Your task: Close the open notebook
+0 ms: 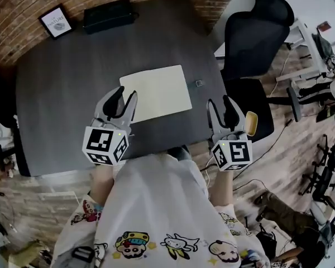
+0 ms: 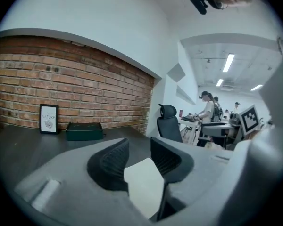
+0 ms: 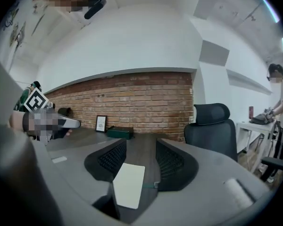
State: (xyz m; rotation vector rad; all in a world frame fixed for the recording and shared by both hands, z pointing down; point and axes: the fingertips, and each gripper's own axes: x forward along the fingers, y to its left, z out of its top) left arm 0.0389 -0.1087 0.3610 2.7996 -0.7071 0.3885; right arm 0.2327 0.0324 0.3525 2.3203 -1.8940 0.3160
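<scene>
My left gripper [image 1: 127, 94] wide open, empty, right gripper [image 1: 219, 101] likewise, notebook [image 1: 156, 92] flat on table [image 1: 61, 94], just beyond both

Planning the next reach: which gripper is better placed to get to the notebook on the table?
Likely left. The left gripper is open and empty, right at the notebook's near left corner. The right gripper, also open and empty, sits off by the table's right edge, clear of it.
</scene>
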